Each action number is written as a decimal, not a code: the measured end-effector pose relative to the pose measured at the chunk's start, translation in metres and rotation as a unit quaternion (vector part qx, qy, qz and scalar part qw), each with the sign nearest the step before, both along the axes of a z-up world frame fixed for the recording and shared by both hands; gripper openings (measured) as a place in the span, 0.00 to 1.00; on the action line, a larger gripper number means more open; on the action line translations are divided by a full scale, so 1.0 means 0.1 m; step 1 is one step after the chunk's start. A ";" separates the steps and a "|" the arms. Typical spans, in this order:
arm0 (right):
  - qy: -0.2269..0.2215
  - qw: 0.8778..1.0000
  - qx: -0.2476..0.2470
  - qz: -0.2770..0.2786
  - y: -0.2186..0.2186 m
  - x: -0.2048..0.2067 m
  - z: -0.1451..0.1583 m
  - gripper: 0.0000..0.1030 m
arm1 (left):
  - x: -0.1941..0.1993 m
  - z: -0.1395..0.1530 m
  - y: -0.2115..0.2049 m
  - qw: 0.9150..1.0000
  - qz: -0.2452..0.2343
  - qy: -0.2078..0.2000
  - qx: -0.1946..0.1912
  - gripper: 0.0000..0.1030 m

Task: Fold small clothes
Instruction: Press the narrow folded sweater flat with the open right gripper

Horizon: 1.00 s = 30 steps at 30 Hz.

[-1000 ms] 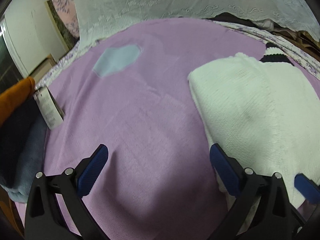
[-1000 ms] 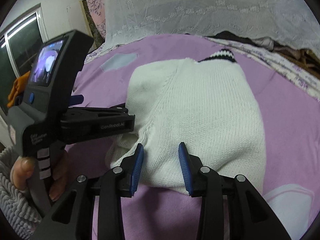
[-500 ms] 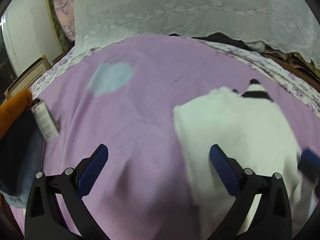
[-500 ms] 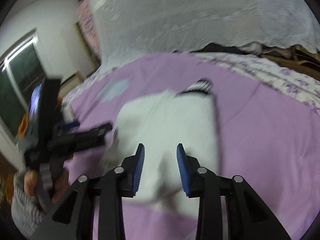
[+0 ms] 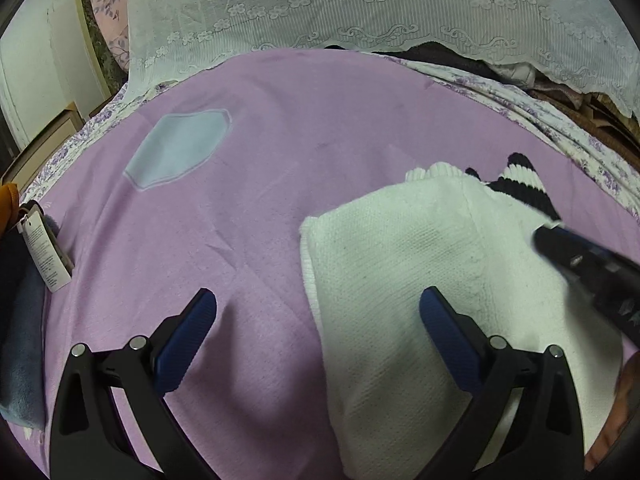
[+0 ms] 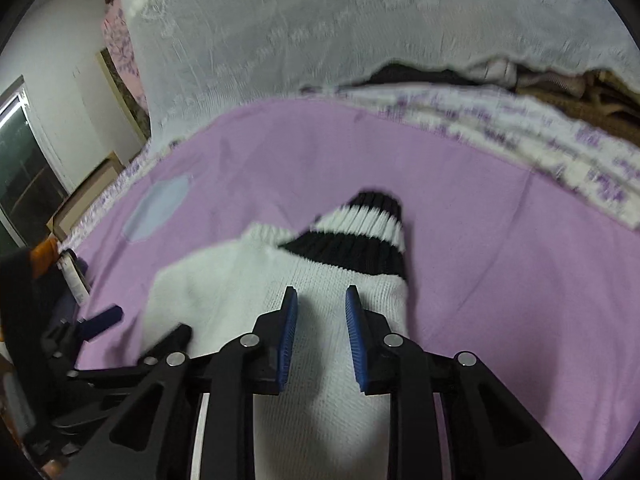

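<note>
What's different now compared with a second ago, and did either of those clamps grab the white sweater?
The right gripper has swung toward the white sweater's black-and-white striped cuff; its jaws have just been closing, with knit showing between them, though a grip isn't clear. The left gripper has drifted sideways, wide open and empty. The purple sheet and its pale blue patch are unchanged.
</note>
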State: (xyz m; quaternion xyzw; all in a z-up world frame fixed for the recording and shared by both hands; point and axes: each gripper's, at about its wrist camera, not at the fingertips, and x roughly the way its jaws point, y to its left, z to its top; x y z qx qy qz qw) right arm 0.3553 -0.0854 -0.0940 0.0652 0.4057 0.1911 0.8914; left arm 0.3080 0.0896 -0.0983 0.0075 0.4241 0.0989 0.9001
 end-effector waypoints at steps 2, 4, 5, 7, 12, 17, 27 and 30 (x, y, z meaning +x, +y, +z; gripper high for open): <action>-0.005 1.000 0.014 0.002 -0.04 -0.02 -0.01 0.24 | -0.02 -0.02 -0.05 1.000 -0.001 -0.006 0.016 0.96; -0.011 1.000 0.026 -0.001 -0.07 -0.04 0.01 0.24 | -0.06 -0.01 -0.11 0.999 -0.001 -0.017 0.038 0.96; -0.023 0.999 0.031 -0.006 -0.10 -0.10 0.04 0.23 | -0.08 0.00 -0.12 0.999 0.000 -0.021 0.042 0.96; -0.040 0.999 0.028 -0.011 -0.13 -0.22 0.11 0.23 | -0.15 0.03 -0.12 0.999 0.000 -0.029 0.041 0.96; -0.071 0.997 0.024 -0.014 -0.22 -0.60 0.26 0.26 | -0.32 0.11 -0.11 0.999 -0.004 -0.043 0.025 0.96; -0.077 0.997 -0.002 -0.015 -0.22 -0.84 0.19 0.27 | -0.52 0.11 -0.19 0.998 -0.011 -0.049 0.025 0.96; -0.097 0.995 -0.038 -0.006 -0.17 -1.01 0.11 0.36 | -0.61 0.01 -0.22 0.998 -0.009 -0.048 0.027 0.96; -0.108 0.993 -0.037 -0.012 -0.20 -1.13 0.14 0.36 | -0.67 0.02 -0.22 0.998 -0.005 -0.056 0.031 0.96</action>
